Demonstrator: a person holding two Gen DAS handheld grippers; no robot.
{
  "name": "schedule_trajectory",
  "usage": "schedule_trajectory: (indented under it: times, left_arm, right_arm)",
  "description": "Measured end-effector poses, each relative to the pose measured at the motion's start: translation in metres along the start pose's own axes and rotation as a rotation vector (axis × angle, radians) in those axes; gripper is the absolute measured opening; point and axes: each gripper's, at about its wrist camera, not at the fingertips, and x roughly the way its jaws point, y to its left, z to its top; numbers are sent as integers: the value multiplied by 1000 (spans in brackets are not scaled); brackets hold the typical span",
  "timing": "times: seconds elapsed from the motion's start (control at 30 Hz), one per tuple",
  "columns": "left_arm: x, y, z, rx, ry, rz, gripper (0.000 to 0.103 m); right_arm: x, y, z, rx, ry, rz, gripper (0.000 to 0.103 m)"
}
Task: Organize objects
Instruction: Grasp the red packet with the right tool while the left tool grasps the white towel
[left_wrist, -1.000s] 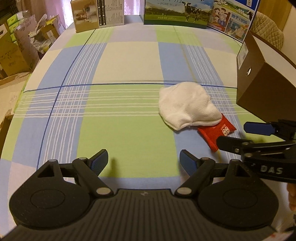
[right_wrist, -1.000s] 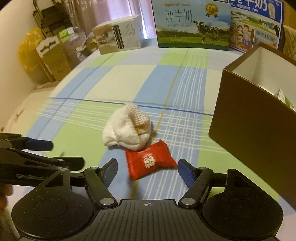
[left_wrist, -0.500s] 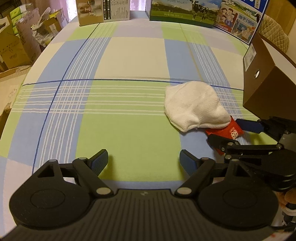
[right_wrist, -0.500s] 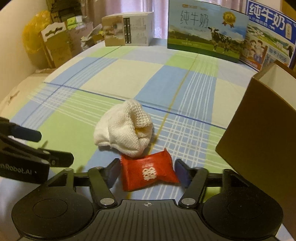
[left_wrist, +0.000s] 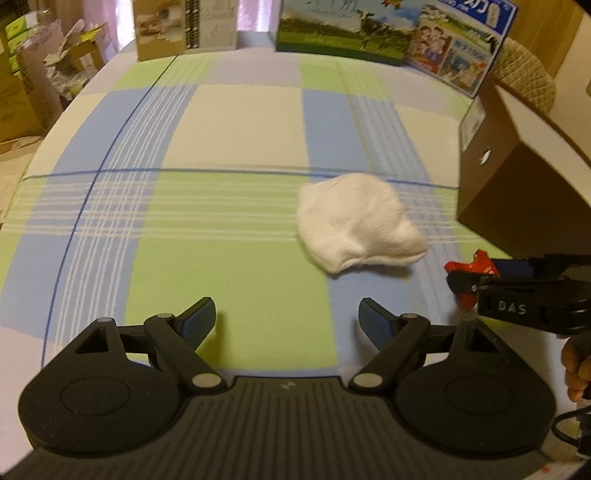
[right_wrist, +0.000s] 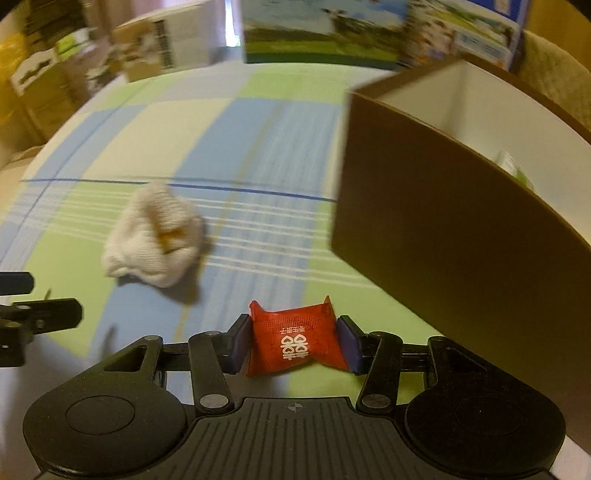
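Tablecloth (left_wrist: 236, 125): I saw a checked cloth of green, blue and cream covering the whole work surface.
Brown box (right_wrist: 443, 236): I had it on the right, open at the top with a white inside; a small pale item showed against its far inner wall, too blurred for me to name.
Milk cartons (left_wrist: 340, 33): printed cartons stood along the far edge, well apart from the work.
White cloth (left_wrist: 354, 225): it lay crumpled on the tablecloth near the middle, left of the brown box; from the right wrist view I saw a yellowish patch in its folds.
Left gripper (left_wrist: 286, 319): I held it low over the near part of the tablecloth, fingers spread wide with nothing between them.
Right gripper (right_wrist: 293, 341): its blue pads pressed on both sides of the red candy packet.
Red candy packet (right_wrist: 295, 339): I had it pinched between the right gripper's pads, near and left of the brown box, white print facing up.
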Motion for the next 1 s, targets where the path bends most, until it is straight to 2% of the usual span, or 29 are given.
schedule_trajectory:
  times: [0.2, 0.43, 1.0]
  left_arm:
    - [-7, -13, 19, -7, -64, -69, 86]
    - [28, -15, 38, -62, 5, -105, 86]
    - [60, -26, 71, -166, 38, -176, 87]
  right_arm:
    - [-1, -6, 5, 22, 13, -15, 47]
    - [-6, -19, 4, 64, 22, -34, 47]
    - [-6, -32, 5, 99, 18, -22, 47]
